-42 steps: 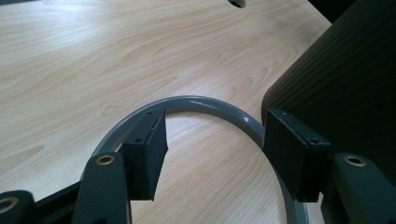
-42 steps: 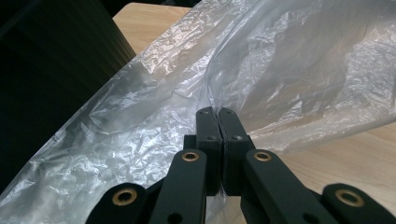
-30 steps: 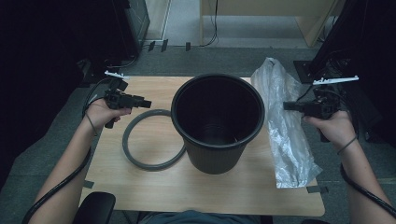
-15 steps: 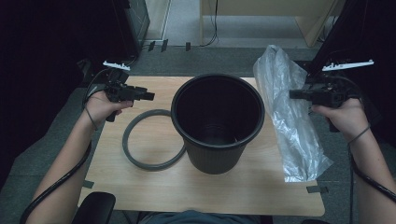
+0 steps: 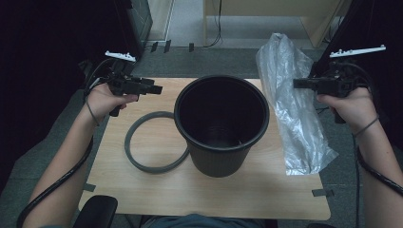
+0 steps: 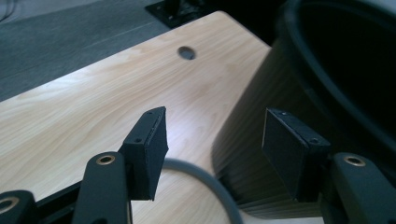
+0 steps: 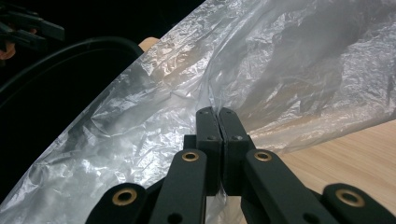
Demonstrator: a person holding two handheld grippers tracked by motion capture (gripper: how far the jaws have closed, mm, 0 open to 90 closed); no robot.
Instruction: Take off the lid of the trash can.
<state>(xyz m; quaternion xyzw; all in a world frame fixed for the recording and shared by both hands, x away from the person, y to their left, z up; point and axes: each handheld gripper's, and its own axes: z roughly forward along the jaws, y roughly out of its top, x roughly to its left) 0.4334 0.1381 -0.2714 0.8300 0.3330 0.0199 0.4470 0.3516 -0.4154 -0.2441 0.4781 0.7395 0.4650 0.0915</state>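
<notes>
A black plastic bin (image 5: 218, 161) stands upright mid-table, with a grey ring (image 5: 135, 159) lying flat to its left. My right gripper (image 5: 297, 84) is shut on a clear plastic bag (image 5: 294, 118), which hangs from it to the table's right edge. In the right gripper view the jaws (image 7: 217, 114) meet with a fold of the bag (image 7: 280, 70) pinched between them, the bin's rim (image 7: 70, 51) to the left. My left gripper (image 5: 157, 89) hovers open above the table left of the bin. Between its pads (image 6: 215, 140) I see only the ring (image 6: 210, 179) below and the bin wall (image 6: 252, 135).
The wooden table (image 5: 190, 194) has a cable hole (image 6: 187, 52) near its far edge and tape marks at the front corners. Grey floor and dark equipment surround it. A black chair part (image 5: 95, 211) sits at the front left.
Both hands have risen. The right gripper has drawn the upper end of the bag higher off the table. The left gripper stays open, now higher above the ring.
</notes>
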